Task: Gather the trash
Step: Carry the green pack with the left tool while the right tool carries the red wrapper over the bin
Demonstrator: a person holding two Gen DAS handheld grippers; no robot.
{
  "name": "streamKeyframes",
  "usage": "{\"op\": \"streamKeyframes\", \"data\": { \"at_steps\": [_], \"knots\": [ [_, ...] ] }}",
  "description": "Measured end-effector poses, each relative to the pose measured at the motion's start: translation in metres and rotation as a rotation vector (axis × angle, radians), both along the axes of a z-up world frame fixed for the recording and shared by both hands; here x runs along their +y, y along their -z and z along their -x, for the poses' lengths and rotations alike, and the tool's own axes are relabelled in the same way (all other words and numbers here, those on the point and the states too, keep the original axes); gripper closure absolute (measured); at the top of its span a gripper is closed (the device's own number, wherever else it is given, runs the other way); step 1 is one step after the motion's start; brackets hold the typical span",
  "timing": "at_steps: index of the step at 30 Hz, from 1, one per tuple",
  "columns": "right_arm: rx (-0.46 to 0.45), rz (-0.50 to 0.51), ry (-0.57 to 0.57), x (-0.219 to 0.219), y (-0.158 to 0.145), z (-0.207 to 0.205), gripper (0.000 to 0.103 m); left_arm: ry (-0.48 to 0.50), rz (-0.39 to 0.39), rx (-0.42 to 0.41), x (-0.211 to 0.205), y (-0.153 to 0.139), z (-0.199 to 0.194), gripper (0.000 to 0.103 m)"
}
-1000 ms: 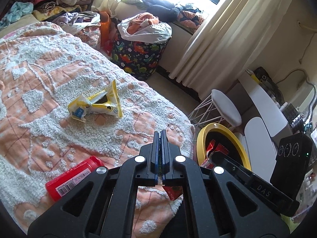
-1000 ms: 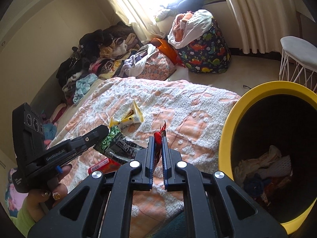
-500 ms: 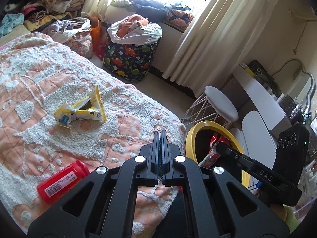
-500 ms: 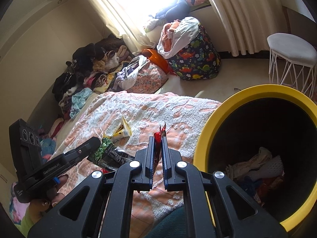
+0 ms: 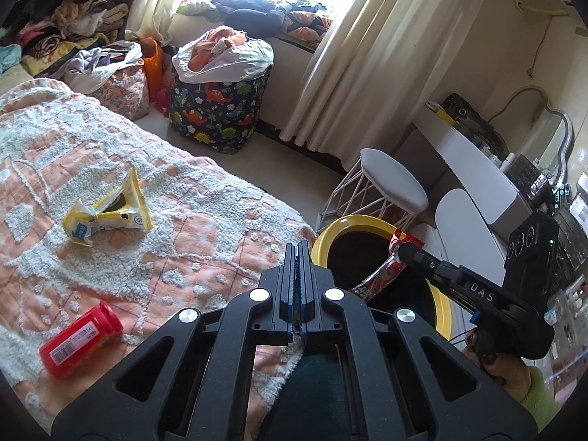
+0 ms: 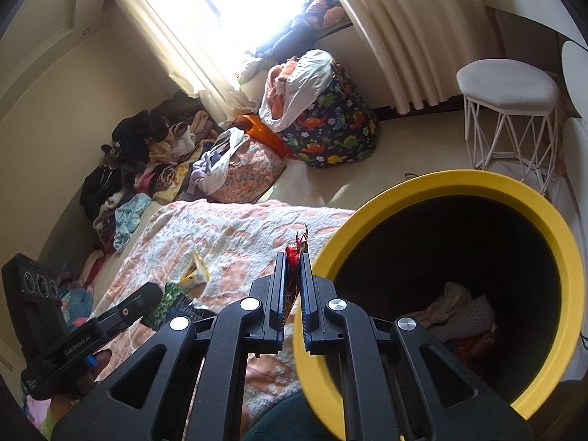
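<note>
My right gripper [image 6: 293,257] is shut on a red snack wrapper [image 6: 297,247] beside the rim of the yellow trash bin [image 6: 477,183]; in the left wrist view it [image 5: 398,248] holds the wrapper [image 5: 382,275] over the bin [image 5: 345,224]. My left gripper [image 5: 298,248] is shut on a green and black wrapper [image 6: 172,299], seen only in the right wrist view. A yellow wrapper [image 5: 106,213] and a red bottle [image 5: 79,338] lie on the bed [image 5: 165,169].
The bin holds crumpled trash [image 6: 455,312]. A white wire stool [image 5: 389,183] stands behind the bin, a dinosaur-print laundry bag [image 5: 217,110] by the window, a white desk [image 5: 474,169] at right. Clothes piles [image 6: 154,154] line the far wall.
Both grippers moved right, toward the bin. The red wrapper went from over the bed edge to over the bin's opening. The bin looms larger in the right wrist view.
</note>
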State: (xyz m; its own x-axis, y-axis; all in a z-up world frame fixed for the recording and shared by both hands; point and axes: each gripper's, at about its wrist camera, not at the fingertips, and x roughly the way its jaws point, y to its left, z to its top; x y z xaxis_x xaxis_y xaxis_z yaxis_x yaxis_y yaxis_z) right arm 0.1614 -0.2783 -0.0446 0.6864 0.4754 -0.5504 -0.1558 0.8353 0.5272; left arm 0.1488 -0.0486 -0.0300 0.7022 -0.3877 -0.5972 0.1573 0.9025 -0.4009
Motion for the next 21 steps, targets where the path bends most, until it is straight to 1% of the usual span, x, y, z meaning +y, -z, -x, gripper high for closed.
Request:
{"op": "streamKeyframes", "data": {
  "at_steps": [11,21],
  "knots": [
    [-0.01,0.019,0.113,-0.04,0.005,-0.004,0.096,0.085,-0.027,-0.01,-0.04,-0.002,0.002,0.103],
    [-0.009,0.018,0.192,-0.07,0.011,-0.004,0.096,0.15,-0.049,-0.004,-0.068,0.006,0.006,0.103]
  ]
}}
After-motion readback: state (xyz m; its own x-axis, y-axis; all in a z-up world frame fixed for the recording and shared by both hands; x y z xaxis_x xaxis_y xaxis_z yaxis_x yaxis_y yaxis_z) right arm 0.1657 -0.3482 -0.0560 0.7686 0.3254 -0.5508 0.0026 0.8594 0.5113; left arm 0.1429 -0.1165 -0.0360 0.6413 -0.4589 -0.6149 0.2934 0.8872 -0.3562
